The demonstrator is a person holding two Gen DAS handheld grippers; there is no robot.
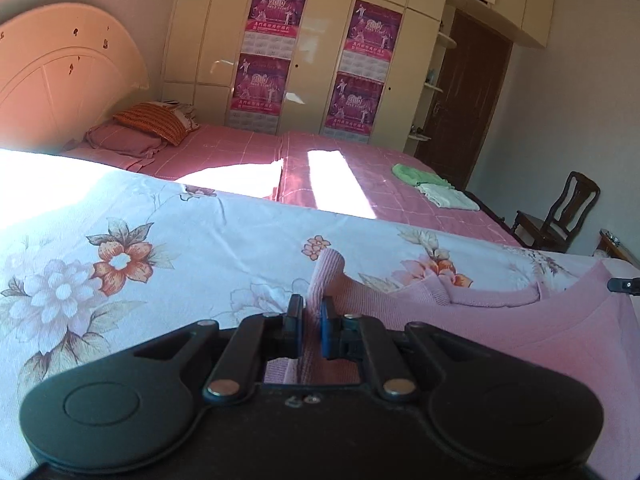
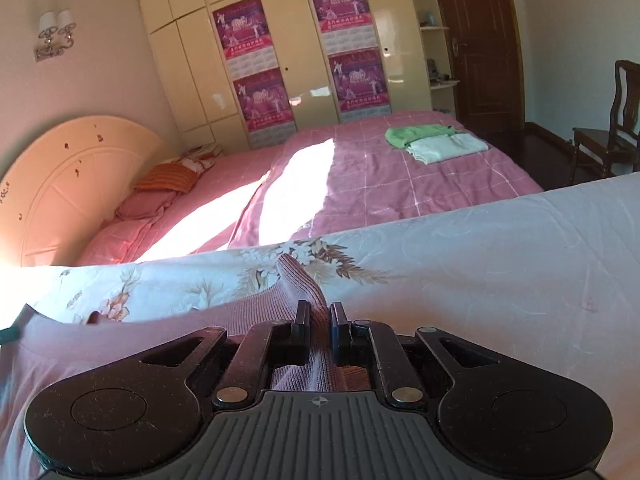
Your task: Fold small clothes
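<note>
Bedroom, sun streaks across the scene. Largest: floral sheet (image 1: 160, 240) filling the lower half of both views, a pink checked bed (image 1: 320, 176) behind it in mid-frame, cream wardrobe (image 1: 312, 40) with magenta posters along the top. Pink knit top (image 1: 500, 320) lies spread on the floral sheet, lower right of the left wrist view and lower left of the right wrist view, neckline toward the far edge, not yet folded as far as can be seen. Left tongs (image 1: 311, 308) at bottom centre are closed on a ribbed bunch of the pink top, likely a shoulder or cuff, which stands up above the fingertips. Right tongs (image 2: 319, 316) likewise pinch a ribbed fold at bottom centre. Judgement: early stage, both corners gripped, first fold not made; all folding of this piece remains. A green cloth (image 2: 416, 134) and a white cloth (image 2: 444, 148) lie folded on the pink bed, upper right, possibly finished pieces. Right wrist view alone shows the wall lamp (image 2: 54, 34) at upper left and the folded pair more plainly; left wrist view alone shows the neckline of the top clearly.
</note>
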